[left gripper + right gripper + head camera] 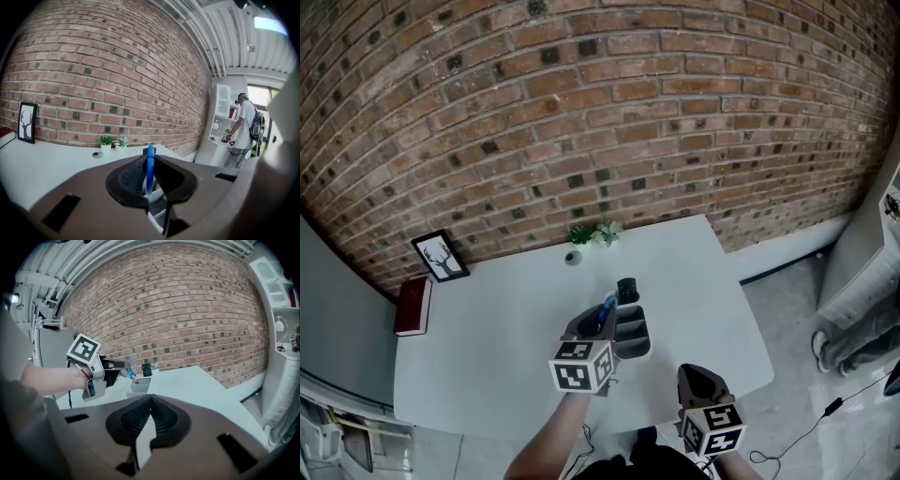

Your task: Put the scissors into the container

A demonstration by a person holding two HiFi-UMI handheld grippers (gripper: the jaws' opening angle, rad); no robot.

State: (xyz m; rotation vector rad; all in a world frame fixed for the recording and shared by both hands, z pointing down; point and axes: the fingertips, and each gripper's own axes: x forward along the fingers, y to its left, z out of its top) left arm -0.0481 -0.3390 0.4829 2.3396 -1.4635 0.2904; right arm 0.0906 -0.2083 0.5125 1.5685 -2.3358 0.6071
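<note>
My left gripper (598,323) is shut on the blue-handled scissors (607,307) and holds them just above the grey divided container (634,339) on the white table (487,347). In the left gripper view the blue handle (150,169) stands upright between the shut jaws, with the container's pale walls (157,212) below. A black object (627,290) stands at the container's far end. My right gripper (701,382) hangs near the table's front edge, shut and empty. From the right gripper view I see the scissors (129,367) pointing blade-down over the container (139,388).
A framed deer picture (441,256) and a dark red book (412,306) sit at the table's left. Two small potted plants (595,233) and a small round object (573,256) stand by the brick wall. A person (243,129) stands at a white shelf far right.
</note>
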